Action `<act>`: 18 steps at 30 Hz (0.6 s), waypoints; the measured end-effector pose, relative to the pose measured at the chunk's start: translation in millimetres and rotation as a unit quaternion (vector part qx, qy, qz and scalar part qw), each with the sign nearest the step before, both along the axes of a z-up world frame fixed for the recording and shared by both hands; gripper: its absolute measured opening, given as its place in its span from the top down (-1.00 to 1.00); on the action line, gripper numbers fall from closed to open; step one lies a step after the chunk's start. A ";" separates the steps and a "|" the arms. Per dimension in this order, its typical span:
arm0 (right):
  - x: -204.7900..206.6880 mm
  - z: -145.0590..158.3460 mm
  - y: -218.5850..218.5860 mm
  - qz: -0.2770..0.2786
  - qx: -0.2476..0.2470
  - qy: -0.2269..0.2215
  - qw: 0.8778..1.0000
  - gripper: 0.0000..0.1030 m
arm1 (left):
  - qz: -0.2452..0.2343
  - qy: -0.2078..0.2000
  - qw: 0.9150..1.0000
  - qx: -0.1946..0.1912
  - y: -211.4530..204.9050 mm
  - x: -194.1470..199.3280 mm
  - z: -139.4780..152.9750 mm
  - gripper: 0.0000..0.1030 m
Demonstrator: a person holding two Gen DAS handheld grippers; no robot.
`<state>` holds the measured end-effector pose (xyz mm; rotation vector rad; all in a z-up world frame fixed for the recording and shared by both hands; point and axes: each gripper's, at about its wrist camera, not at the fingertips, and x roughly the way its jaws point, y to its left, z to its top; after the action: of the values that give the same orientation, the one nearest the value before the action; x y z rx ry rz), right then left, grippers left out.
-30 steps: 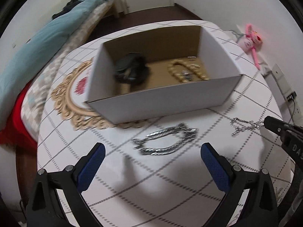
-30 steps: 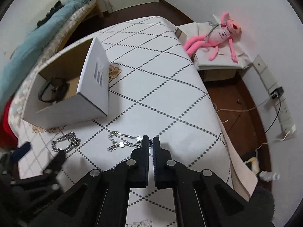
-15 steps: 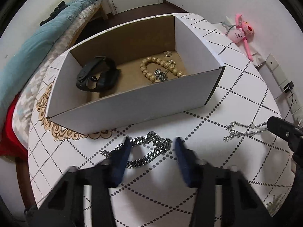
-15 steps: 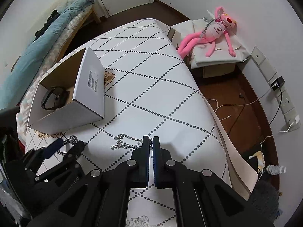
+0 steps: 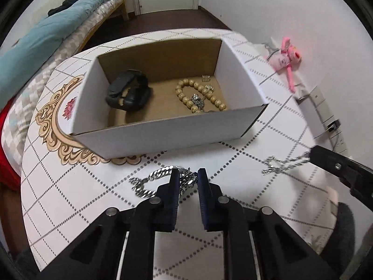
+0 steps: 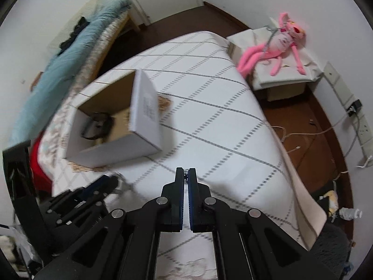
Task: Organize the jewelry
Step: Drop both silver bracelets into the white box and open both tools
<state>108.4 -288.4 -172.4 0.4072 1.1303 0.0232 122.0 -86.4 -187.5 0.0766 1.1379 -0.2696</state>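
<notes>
Both chains gripped on worktop (image 5: 233,163), short of box (image 5: 163,135).
Left hand-held gripper (image 5: 188,175) nipping heavy chain (image 5: 149,182) mid-loop; right hand-held gripper (image 6: 185,175) pinched on thin chain (image 5: 279,164) end. Limp, slippery, likely to swing.

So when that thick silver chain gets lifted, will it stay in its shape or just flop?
Probably flop: the thick silver chain is separate links lying in loose curves on the tablecloth. The chunky metal links suggest some heft. Gripped by the left gripper at one spot, its ends would likely dangle.

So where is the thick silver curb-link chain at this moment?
In the left wrist view the thick silver curb-link chain lies on the white checked tablecloth, just in front of the white cardboard box, pinched between the left gripper fingers.
</notes>
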 end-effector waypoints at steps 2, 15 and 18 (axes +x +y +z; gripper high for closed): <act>1.1 7.7 1.8 0.007 0.014 -0.006 1.000 0.94 | 0.001 -0.001 1.000 -0.013 6.1 -4.0 9.6 0.76; 28.0 98.0 22.6 0.067 0.065 -0.076 0.993 0.94 | 0.002 -0.052 0.993 -0.108 42.3 6.4 112.3 0.76; 44.1 118.1 31.0 0.085 0.062 -0.090 0.990 0.94 | 0.002 -0.061 0.992 -0.113 47.9 25.8 127.8 0.89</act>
<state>152.5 -257.4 -54.2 0.4096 0.9855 0.2759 147.8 -38.5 -59.7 -0.1083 0.9803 -0.3831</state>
